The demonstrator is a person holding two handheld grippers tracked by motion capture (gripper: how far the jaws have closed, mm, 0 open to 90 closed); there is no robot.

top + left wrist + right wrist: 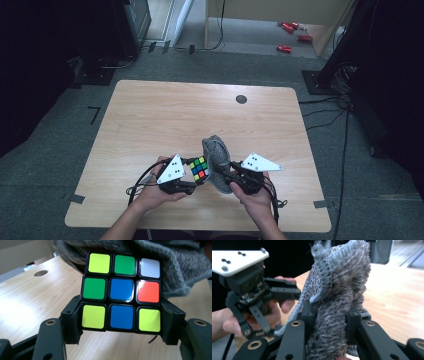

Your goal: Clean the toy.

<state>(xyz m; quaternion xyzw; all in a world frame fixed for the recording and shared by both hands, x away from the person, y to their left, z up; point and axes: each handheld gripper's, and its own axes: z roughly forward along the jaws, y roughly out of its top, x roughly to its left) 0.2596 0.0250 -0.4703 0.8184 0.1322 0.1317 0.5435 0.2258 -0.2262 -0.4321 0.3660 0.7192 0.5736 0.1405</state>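
Holding two things side by side near the lower middle of the high view, a person works over a pale wooden counter (150, 115). At lower left of centre, the left claw (192, 187) is clenched on a puzzle cube (199, 168), gripping its bottom row of squares from both sides. In the left gripper view the cube (121, 291) sits at the centre of the frame, its facing side showing yellow, green, white, blue and red squares, with the two black jaws pressed against its lower corners. Just right of the cube in the high view, the right claw (226, 174) grasps a grey woolly cloth (217, 155), which stands up in a bunched, folded shape and touches the cube's right side. In the right gripper view the cloth (337, 290) rises through the middle of the frame, pinched between the jaws at the bottom, and the left claw shows at the left edge with the person's hand (227, 320) behind it. A small dark round disc (241, 99) lies on the counter toward the upper right, well apart from both things.
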